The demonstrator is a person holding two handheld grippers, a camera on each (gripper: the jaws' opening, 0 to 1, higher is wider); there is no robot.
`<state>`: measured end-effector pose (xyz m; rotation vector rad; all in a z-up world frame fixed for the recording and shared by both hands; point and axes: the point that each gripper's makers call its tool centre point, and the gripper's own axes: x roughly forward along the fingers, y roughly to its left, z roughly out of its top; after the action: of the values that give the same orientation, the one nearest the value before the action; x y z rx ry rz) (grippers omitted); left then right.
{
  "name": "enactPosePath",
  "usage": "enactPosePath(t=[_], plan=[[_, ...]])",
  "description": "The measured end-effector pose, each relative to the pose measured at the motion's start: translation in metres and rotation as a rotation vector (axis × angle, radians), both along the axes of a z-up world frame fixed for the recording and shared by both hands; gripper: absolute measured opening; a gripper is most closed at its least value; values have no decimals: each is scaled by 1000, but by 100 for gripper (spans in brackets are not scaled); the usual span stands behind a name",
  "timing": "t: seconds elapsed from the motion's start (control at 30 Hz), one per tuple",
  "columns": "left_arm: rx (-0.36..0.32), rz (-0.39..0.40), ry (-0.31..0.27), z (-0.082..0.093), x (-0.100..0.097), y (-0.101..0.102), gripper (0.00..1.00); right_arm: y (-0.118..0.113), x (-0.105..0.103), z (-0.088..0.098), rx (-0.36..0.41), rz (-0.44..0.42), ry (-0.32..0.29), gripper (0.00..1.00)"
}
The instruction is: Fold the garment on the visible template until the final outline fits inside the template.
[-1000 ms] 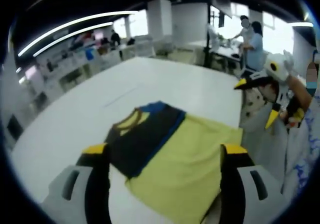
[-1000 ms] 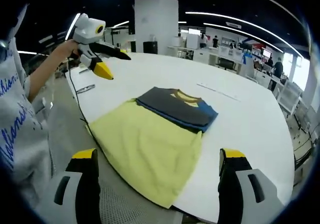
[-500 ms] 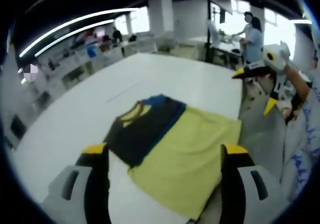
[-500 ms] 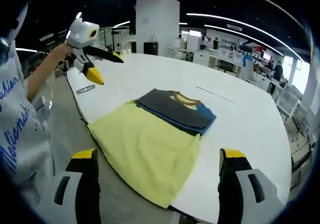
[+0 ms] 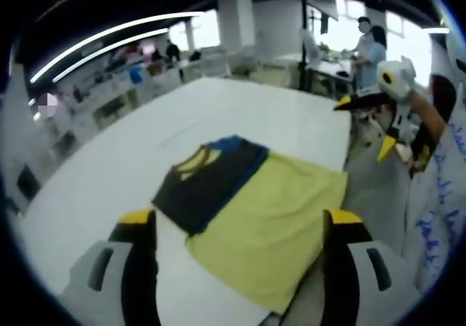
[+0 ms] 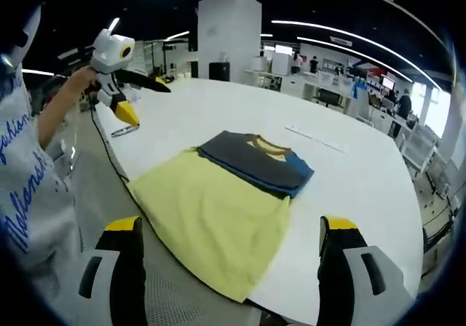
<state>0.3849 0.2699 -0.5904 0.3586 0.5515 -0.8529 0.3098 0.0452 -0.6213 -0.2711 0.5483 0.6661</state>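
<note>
Both grippers, left (image 5: 237,228) and right (image 6: 229,231), hung open and empty above the table (image 6: 349,173) edge; shirt (image 6: 226,195) lay ahead, hem overhanging nearest.

White table (image 6: 378,173), large, rounded edge, surface matte. Small dark flat item (image 6: 125,129) lying on table near its edge, too small to identify. Thin pale strip (image 6: 317,138) lying on tabletop, well apart from that item. White square pillar (image 6: 229,35) behind table. Long ceiling light strips (image 5: 109,38) overhead. Rows of desks (image 5: 138,86) with clutter in background. Two people (image 5: 368,46) standing at a far desk. Bright windows (image 5: 408,46) behind them.
</note>
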Motion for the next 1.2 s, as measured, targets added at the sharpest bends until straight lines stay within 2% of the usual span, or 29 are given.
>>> enactPosePath(t=[0.2,0.37,0.53,0.7,0.87,1.2], plan=[[32,-11,13,-5,-8,3,91,-1,0,0,-7,1,2,100],[7,7,27,-6,-14,7,95,-1,0,-1,-9,0,7,100],[28,16,44,-11,-20,10,99,1,-2,-5,-12,8,18,100],[3,12,52,-9,-25,8,100,0,-2,-6,-12,-2,21,100],[23,2,73,-16,-32,9,100,-3,-3,-6,-17,-7,24,100],[16,33,89,-21,-38,21,99,-5,-3,-11,-32,-7,35,100]])
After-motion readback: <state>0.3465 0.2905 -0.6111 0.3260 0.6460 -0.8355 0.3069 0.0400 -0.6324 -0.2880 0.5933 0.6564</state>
